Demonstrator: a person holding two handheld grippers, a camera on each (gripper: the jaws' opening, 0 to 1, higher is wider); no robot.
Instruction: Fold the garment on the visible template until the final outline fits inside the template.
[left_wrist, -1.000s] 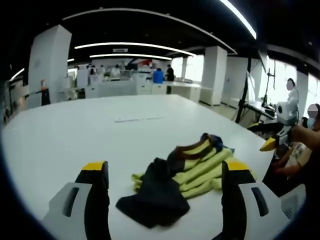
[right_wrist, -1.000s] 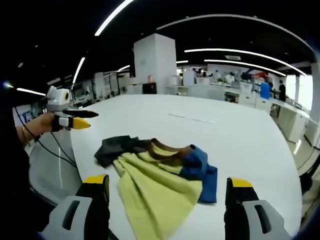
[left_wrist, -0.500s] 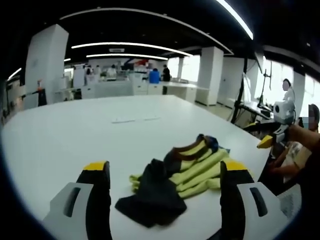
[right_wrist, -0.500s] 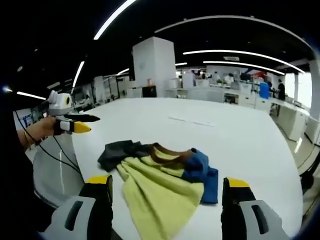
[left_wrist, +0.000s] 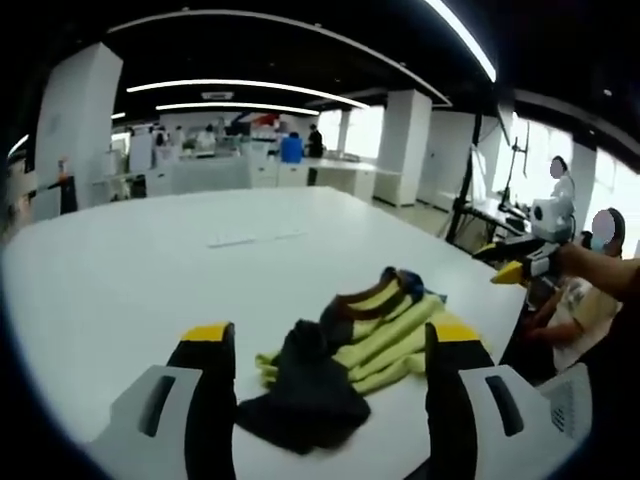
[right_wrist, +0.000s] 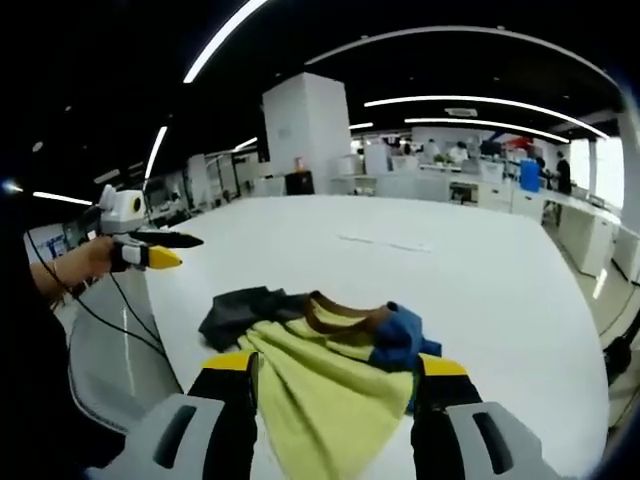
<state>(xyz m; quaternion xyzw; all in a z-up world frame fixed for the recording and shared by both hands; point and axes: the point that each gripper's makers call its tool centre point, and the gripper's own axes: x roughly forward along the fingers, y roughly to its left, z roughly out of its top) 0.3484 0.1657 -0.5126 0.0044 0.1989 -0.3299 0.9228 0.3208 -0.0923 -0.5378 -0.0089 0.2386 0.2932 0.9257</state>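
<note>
A crumpled garment (left_wrist: 345, 355) is lying in a heap on the white bench (left_wrist: 130, 260), near the bench edge closest to the person. In the right gripper view the garment (right_wrist: 325, 385) is showing a lime-yellow body, a brown collar band, a blue patch and a dark grey part. The left hand-held gripper (left_wrist: 325, 360) is hovering above and short of the garment with its jaws spread wide and nothing between them; the right hand-held gripper (right_wrist: 335, 385) is likewise spread and empty, poised over the garment's yellow part. Each tool is also appearing at the side of the other's view, held off beyond the bench edge from the garment. Beyond the garment, further across the bench, a faint strip (left_wrist: 255, 238) is lying flat; whether it belongs to a template cannot be told. Judging from the bunched cloth, folding is not yet under way: the step in hand is the approach for a first grasp. The next move probably calls for lowering both tools onto separate edges of the garment and spreading it flat before any fold.
</note>
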